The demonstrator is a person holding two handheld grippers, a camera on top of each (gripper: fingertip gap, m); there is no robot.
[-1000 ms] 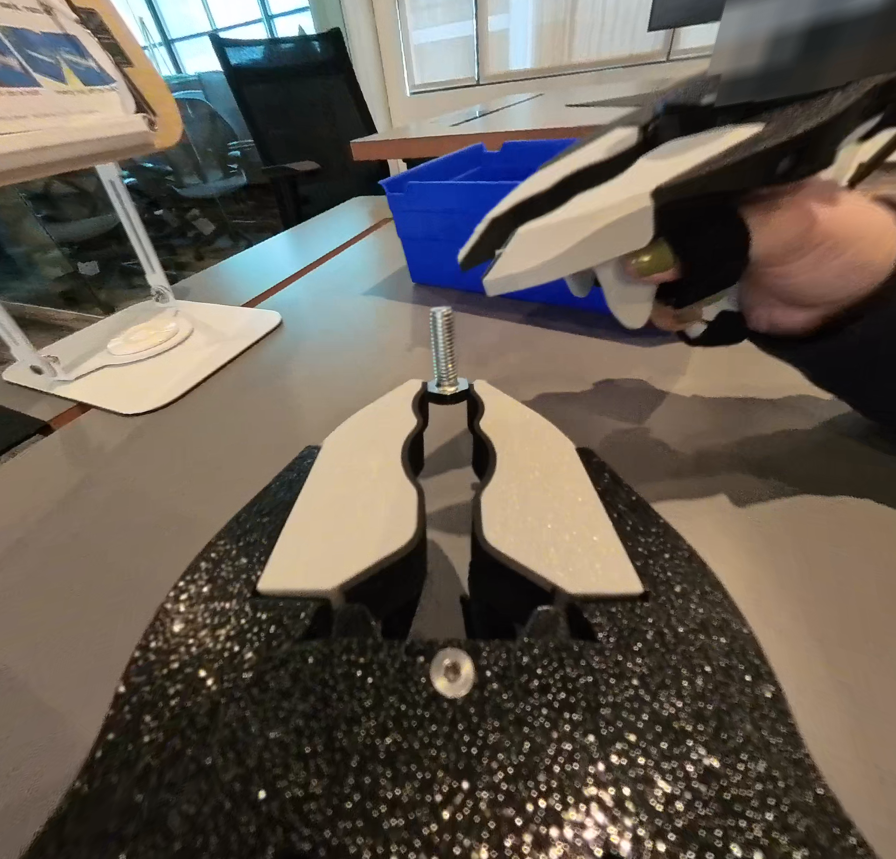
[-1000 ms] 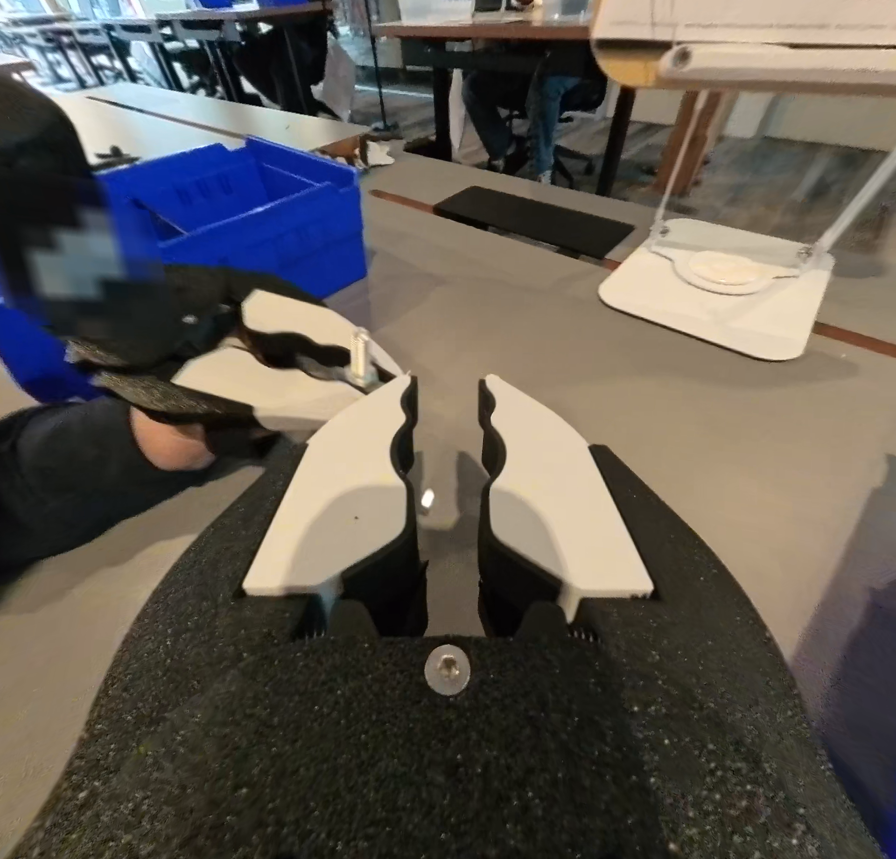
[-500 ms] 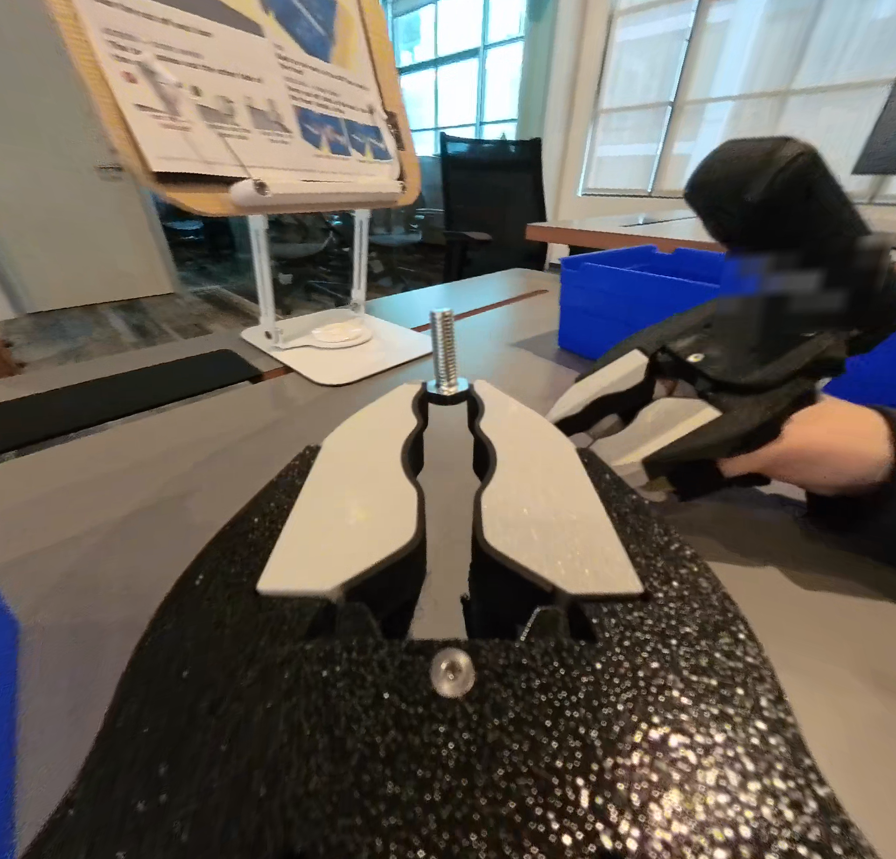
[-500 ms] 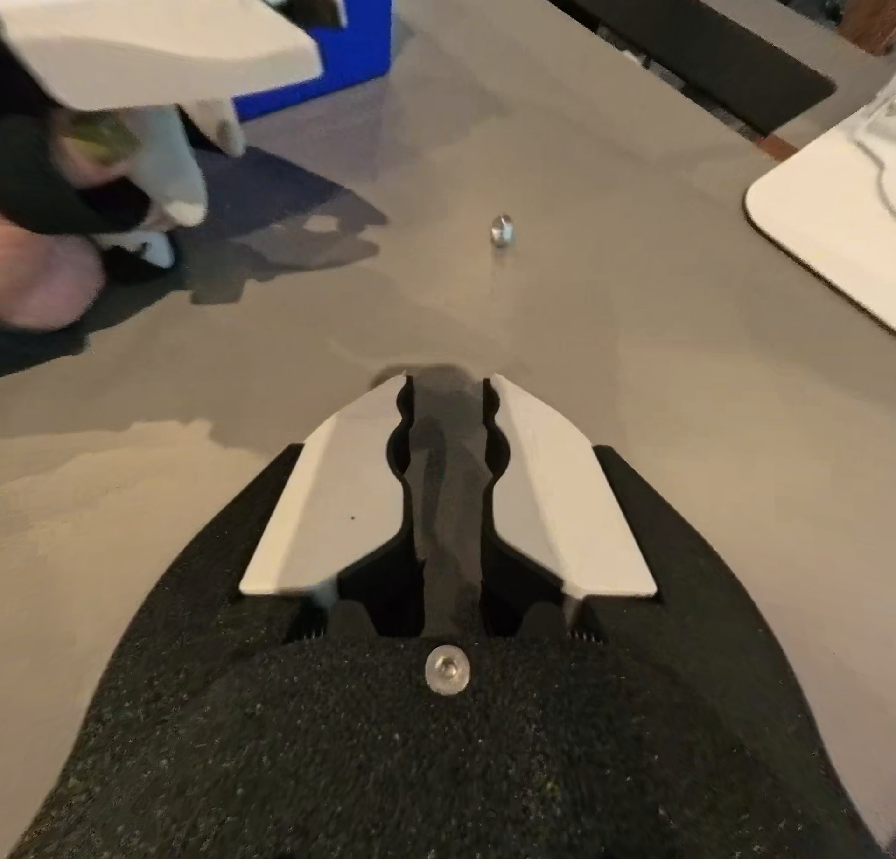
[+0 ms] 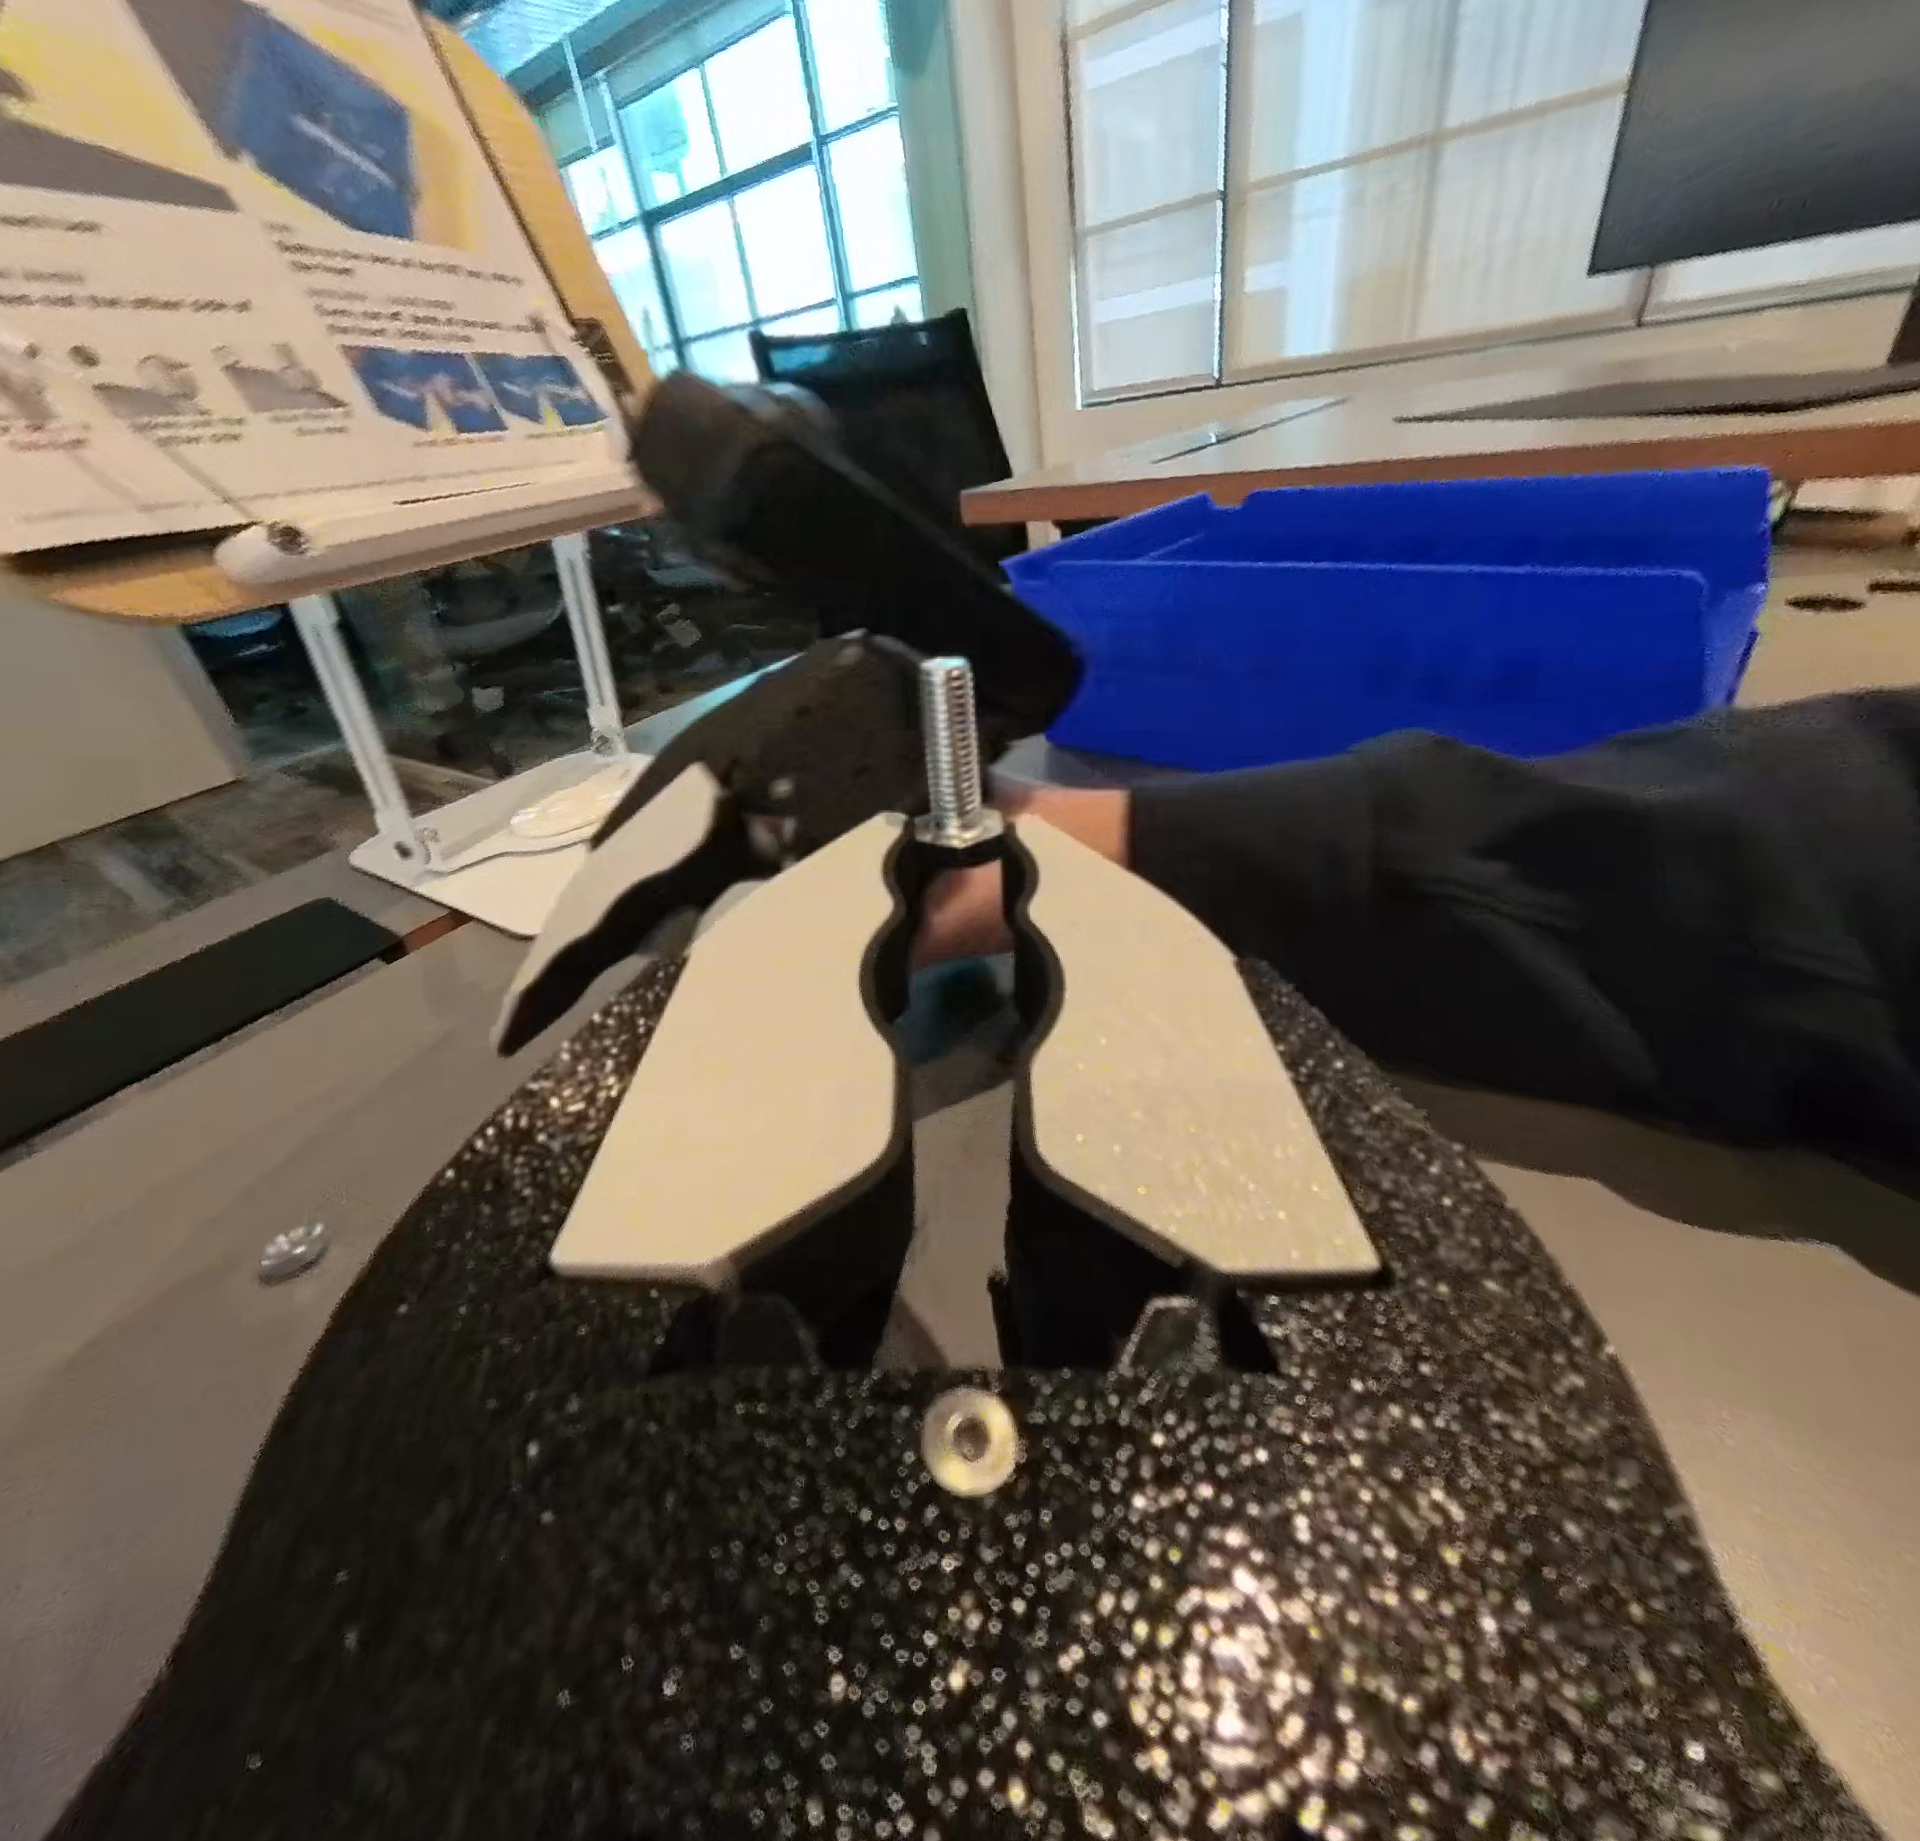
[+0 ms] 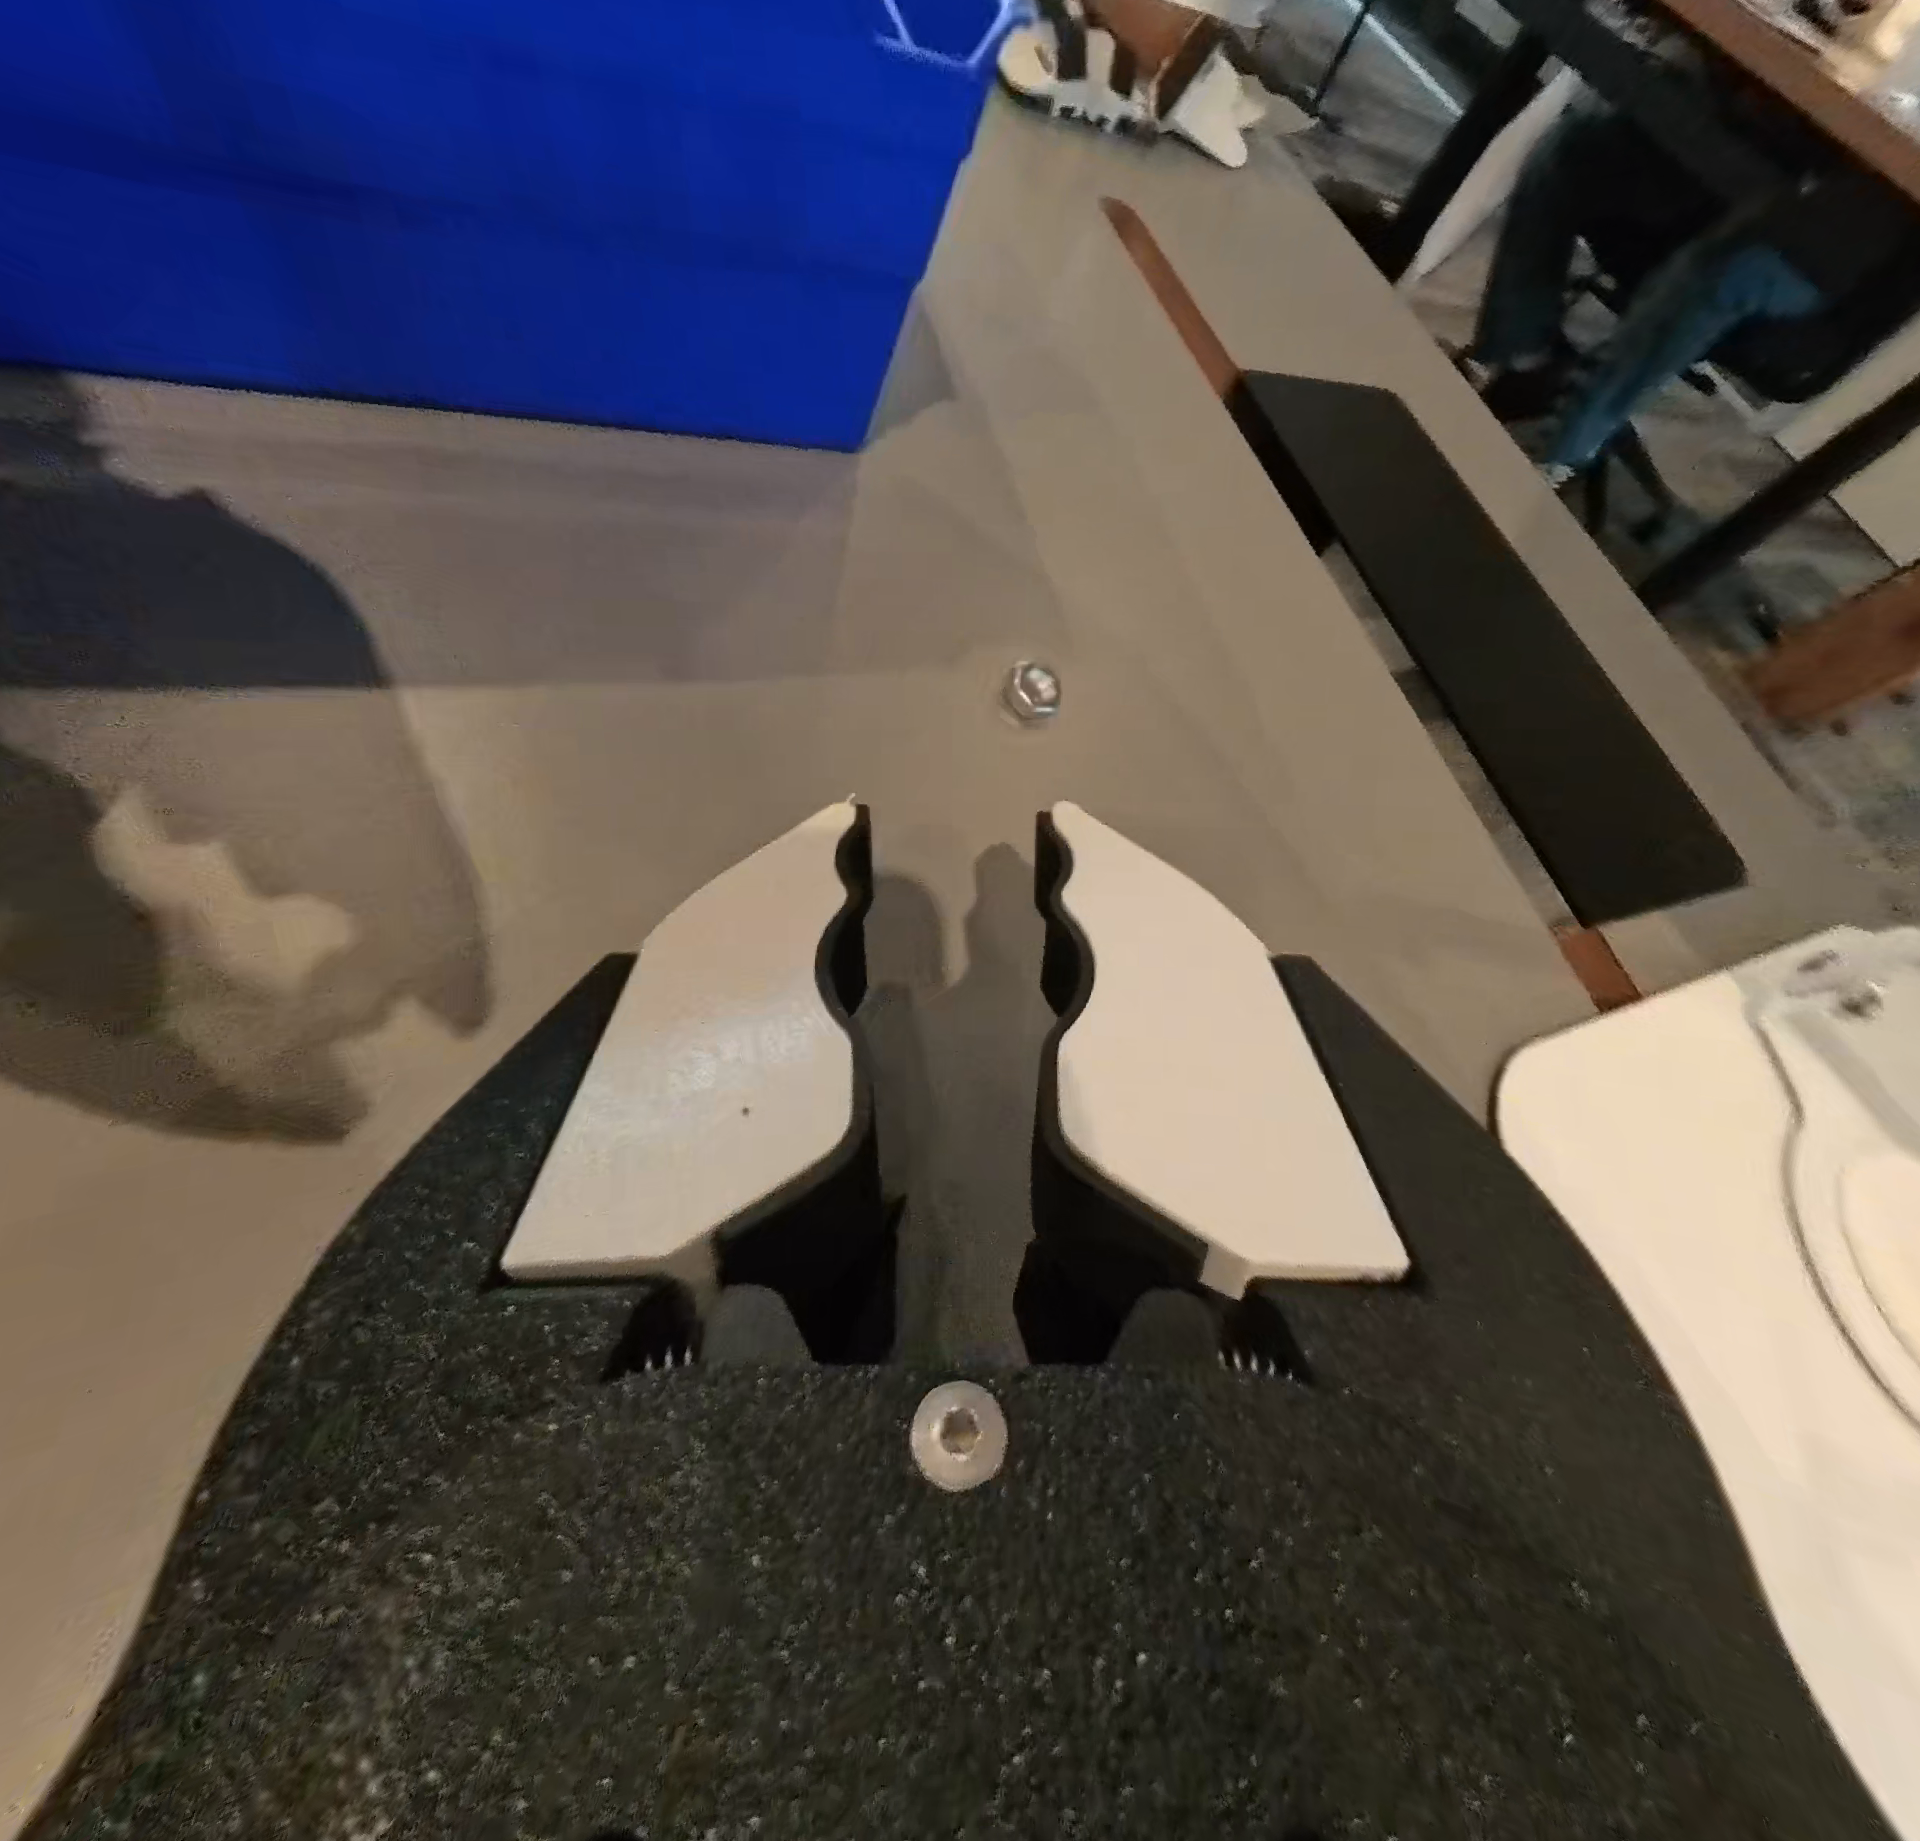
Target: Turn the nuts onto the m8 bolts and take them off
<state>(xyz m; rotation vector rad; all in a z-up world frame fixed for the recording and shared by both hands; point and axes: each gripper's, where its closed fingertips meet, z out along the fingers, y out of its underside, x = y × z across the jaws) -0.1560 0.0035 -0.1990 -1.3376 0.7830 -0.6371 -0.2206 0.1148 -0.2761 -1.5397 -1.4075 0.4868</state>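
Jaws of the left gripper (image 5: 954, 841), at the centre of the left wrist view, are clamping the hex head of a silver bolt (image 5: 948, 742), whose threaded shank is standing upright above the fingertips. Behind it, left of centre, the right gripper (image 5: 623, 918) is pointing down toward the grey worktop (image 5: 156, 1376), with a dark sleeve (image 5: 1507, 918) reaching in from the right. A nut (image 5: 293, 1251) is lying on the worktop at the lower left. In the right wrist view, the right gripper (image 6: 954, 825) is hanging with its jaws apart and nothing between them; the nut (image 6: 1031, 692) is sitting just above them, near centre. A blue bin (image 6: 468, 181) is filling the upper left, and a white stand base (image 6: 1662, 1220) is lying at the right edge.
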